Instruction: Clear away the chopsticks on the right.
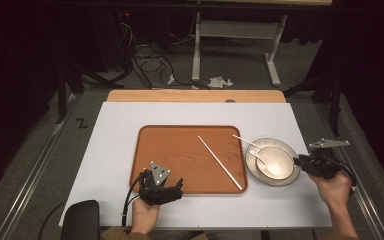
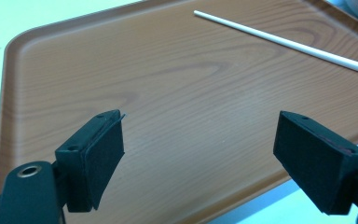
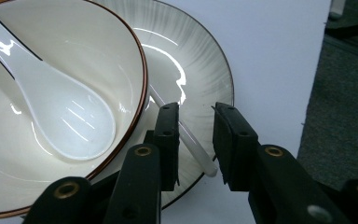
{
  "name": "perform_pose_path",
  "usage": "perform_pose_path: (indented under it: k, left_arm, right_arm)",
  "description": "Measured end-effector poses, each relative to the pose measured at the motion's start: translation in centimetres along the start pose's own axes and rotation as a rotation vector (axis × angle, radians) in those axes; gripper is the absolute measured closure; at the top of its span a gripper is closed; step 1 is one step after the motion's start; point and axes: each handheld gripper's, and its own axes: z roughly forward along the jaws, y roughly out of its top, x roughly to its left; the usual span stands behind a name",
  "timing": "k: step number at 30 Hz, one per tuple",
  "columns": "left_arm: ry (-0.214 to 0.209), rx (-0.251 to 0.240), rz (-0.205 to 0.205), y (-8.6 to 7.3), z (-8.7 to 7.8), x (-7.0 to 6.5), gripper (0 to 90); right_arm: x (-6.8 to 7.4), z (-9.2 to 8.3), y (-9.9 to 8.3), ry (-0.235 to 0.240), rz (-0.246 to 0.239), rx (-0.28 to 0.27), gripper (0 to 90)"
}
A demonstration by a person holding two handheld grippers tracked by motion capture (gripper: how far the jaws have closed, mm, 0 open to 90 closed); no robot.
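Chopsticks number two, both thin white plastic sticks: one white chopstick (image 1: 219, 162) lies slantwise on the rectangular brown wood-grain tray (image 1: 170, 150) in the middle of the white table mat (image 1: 115, 125), running from the tray's far middle to its near right corner, and the second white chopstick (image 3: 186, 137) rests across the round pale ribbed plate (image 3: 200, 79) just right of the tray, its near end poking over the plate's rim. There is one plate, and on it sits one cream bowl with a brown rim (image 3: 74, 60); inside the bowl lies one glossy white ceramic spoon (image 3: 60, 112), its scoop facing up and its handle leaning toward the far left. The second chopstick looks smooth, straight and slightly translucent, passing close beside the bowl's wall. The right gripper (image 3: 196, 140) hovers at the plate's right edge with its jaws partly apart, straddling that chopstick's near end; the pads do not press on it. The left gripper (image 2: 200, 149) sits at the tray's near left edge, jaws wide apart over bare tray surface, holding nothing.
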Motion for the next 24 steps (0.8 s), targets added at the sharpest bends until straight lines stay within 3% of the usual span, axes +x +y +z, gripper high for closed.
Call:
perform_pose_path:
  k: [11,24]
  left_arm:
    - [0.018,0.001,-0.021,-0.4,-0.5,0.4,16.4]
    - [0.02,0.0,-0.034,-0.5,-0.7,0.5,16.4]
  right_arm:
    - [-0.2,1.9,0.6,0.034,-0.03,0.097,67.9]
    - [-0.2,2.6,0.8,0.04,-0.057,0.135,83.7]
